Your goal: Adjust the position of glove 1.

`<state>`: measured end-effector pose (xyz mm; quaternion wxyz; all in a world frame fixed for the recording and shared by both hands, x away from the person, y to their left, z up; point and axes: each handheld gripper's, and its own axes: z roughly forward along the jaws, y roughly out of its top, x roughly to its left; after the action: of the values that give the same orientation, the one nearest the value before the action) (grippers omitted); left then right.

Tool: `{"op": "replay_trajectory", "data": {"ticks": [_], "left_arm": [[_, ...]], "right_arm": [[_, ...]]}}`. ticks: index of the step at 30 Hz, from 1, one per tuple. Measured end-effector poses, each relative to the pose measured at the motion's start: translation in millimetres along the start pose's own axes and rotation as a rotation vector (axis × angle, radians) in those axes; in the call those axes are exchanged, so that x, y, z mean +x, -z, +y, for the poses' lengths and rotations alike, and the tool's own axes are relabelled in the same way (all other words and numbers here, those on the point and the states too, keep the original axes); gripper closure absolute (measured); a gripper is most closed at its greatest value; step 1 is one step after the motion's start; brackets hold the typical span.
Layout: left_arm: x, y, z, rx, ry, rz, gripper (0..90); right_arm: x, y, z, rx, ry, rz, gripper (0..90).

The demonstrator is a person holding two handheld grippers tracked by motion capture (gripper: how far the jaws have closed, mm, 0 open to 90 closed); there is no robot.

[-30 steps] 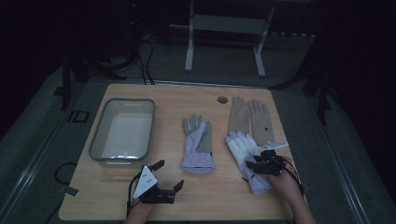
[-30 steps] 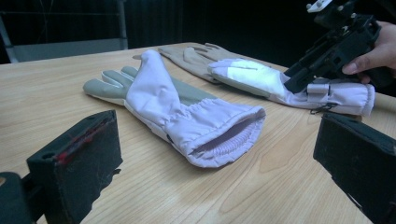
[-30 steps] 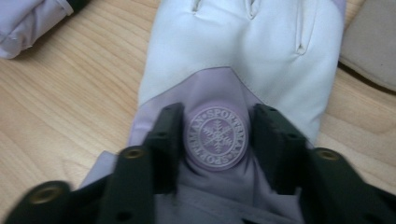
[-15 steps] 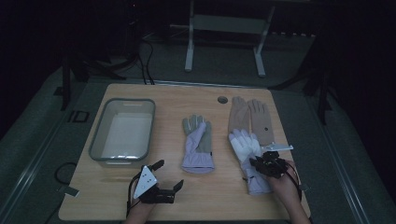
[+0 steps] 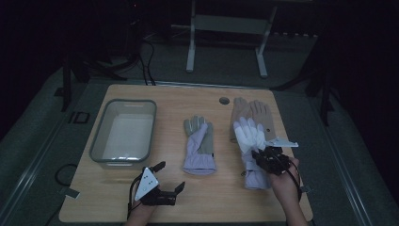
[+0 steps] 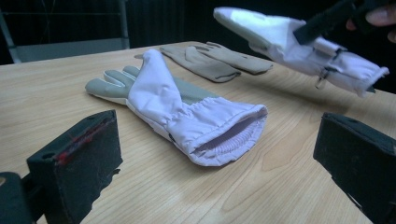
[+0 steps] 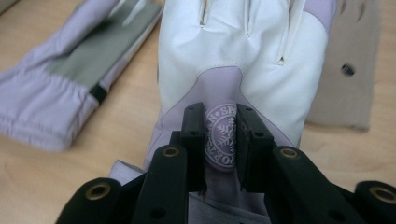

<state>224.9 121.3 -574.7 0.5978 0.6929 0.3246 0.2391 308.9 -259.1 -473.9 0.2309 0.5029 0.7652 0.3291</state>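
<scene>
We saw the right gripper (image 7: pixel 220 140) pinching a fold of the white-and-lilac glove (image 7: pixel 243 60) at its round logo, with a lilac-and-grey glove (image 7: pixel 70 79) lying on the tabletop (image 7: pixel 28 186) beside it.
</scene>
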Motion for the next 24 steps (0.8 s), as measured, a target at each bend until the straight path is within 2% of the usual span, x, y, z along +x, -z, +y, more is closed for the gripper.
{"op": "replay_trajectory", "data": {"ticks": [2,5,8,10,11,14,20,22,24], "left_arm": [[-0.1,0.0,0.0,-0.001,0.000,0.000,1.1],[-0.4,-0.5,0.1,0.008,-0.004,-0.008,1.1],[-1.8,-0.9,0.3,0.010,-0.020,-0.004,1.1],[-1.5,-1.1,0.4,0.010,-0.020,-0.003,1.1],[-1.3,-1.1,0.5,0.010,-0.020,-0.002,1.1],[-1.3,-1.1,0.9,0.005,-0.019,-0.001,1.1],[-2.1,-0.9,1.5,0.006,-0.019,0.007,1.1],[-2.0,-0.2,2.0,0.001,-0.018,0.005,1.1],[-2.4,0.6,2.6,-0.002,-0.018,0.009,1.1]], "right_arm": [[5.7,0.0,7.3,-0.018,-0.007,-0.017,75.4],[11.7,-1.5,14.6,-0.030,-0.019,-0.011,75.4],[27.7,-6.2,32.6,-0.045,-0.020,0.015,75.3],[30.8,-6.9,36.2,-0.051,-0.021,0.021,75.3],[39.7,-8.2,45.8,-0.069,-0.030,0.035,75.4],[54.6,-15.5,57.7,-0.084,-0.042,0.066,75.3],[86.4,-35.0,73.0,-0.078,-0.094,0.136,75.3],[96.5,-42.4,75.9,-0.068,-0.097,0.132,75.2],[102.4,-49.6,77.9,-0.057,-0.119,0.132,75.2]]}}
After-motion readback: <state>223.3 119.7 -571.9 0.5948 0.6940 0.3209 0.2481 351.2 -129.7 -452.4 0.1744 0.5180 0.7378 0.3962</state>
